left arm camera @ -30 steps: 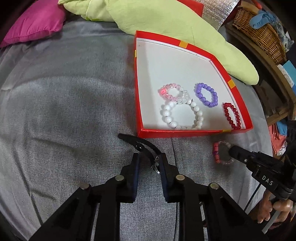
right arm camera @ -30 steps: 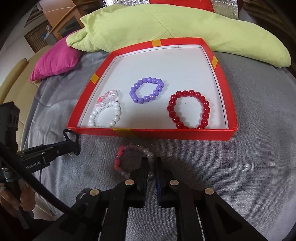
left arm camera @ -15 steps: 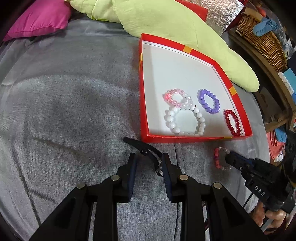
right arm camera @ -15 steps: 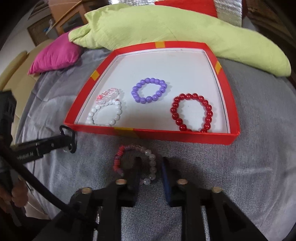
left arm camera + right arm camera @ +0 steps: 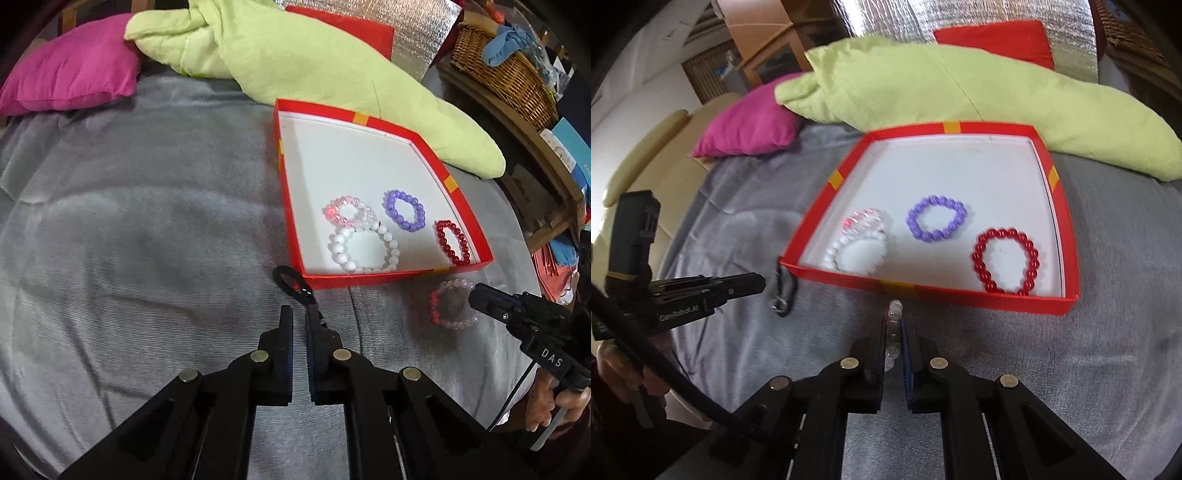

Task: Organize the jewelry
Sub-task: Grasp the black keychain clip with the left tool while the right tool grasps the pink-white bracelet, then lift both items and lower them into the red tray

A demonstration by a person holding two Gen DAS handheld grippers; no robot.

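Ahead of both tongs, on the grey bed cover (image 5: 147,221), lies one shallow red box (image 5: 291,206) with a white floor. It holds four bead bracelets. Going left to right in the right wrist view: a white bracelet (image 5: 857,254) near the front left corner, a clear pink bracelet (image 5: 866,222) touching its far edge, a purple bracelet (image 5: 936,218) in the middle, and a dark red bracelet (image 5: 1004,260) by the front right corner.

The left tongs (image 5: 298,314) have just been closing, and their jaws now stand nearly together on a black strap (image 5: 295,284), whose loop reaches forward to the box's near wall.

The right tongs (image 5: 894,325) are closed on a fifth bracelet, the pink and clear bracelet (image 5: 451,303), just short of the box's front wall; in the right wrist view its clear beads show edge-on between the jaws.

Beyond the box lie one pale green pillow (image 5: 960,85) and, left of it, one magenta cushion (image 5: 750,125). Far right of the left tongs stands one wicker basket (image 5: 506,74).
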